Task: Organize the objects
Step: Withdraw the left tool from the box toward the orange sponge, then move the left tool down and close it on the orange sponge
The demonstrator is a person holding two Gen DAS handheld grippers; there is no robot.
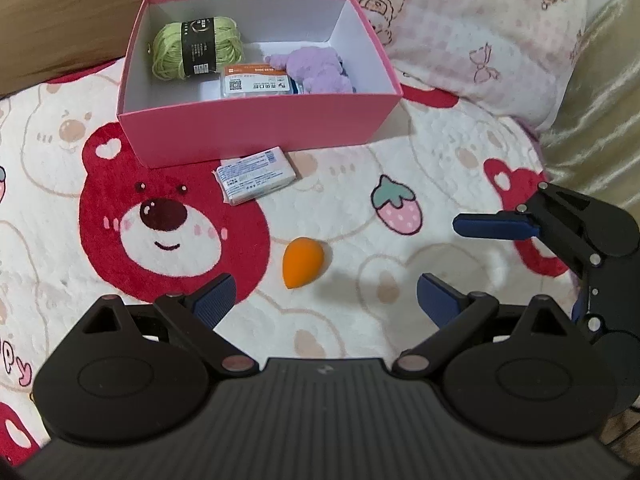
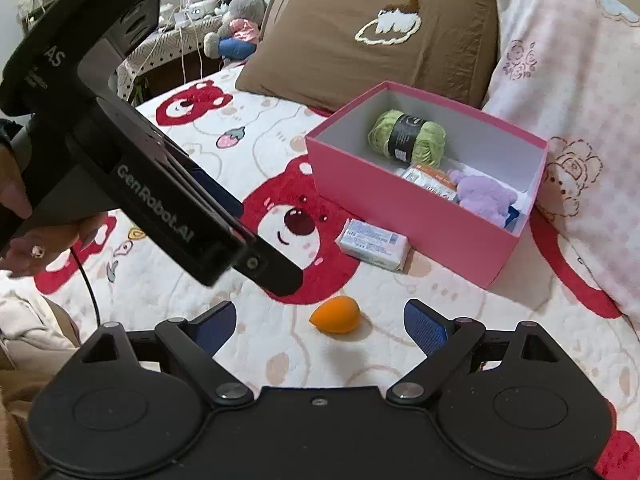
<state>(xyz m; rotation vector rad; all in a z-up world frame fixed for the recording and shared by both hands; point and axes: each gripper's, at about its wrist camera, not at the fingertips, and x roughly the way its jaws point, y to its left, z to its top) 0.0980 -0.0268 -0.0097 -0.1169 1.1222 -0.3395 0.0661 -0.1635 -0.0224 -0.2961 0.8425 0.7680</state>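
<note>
- Left wrist view: the left claw (image 1: 324, 300) points down at a bed blanket (image 1: 400, 184) printed with red bears; its blue pads stand wide apart with nothing between them.
- An orange sponge (image 1: 302, 263), teardrop-shaped, lies on the blanket just beyond the gap between the pads, touching neither.
- Farther off, a white packet (image 1: 256, 176) rests flat just in front of the near wall of a pink box (image 1: 256, 128).
- Inside the box: a green yarn ball (image 1: 196, 46) at far left, an orange-and-white packet (image 1: 256, 82) in the middle, a purple plush toy (image 1: 316, 70) at right.
- The right claw (image 1: 480, 256) enters from the right edge, fingers spread, above the blanket.
- Right wrist view: the right claw (image 2: 320, 326) likewise has its pads far apart and empty; the orange sponge (image 2: 335, 314) lies just beyond the gap, nearer the right pad's side than the left.
- The left claw's black body crosses the left half of the view, held by a hand (image 2: 24, 220) at the left edge.
- The white packet (image 2: 374, 244) lies beside the pink box (image 2: 404, 216); a brown pillow (image 2: 368, 40) lies behind it.
</note>
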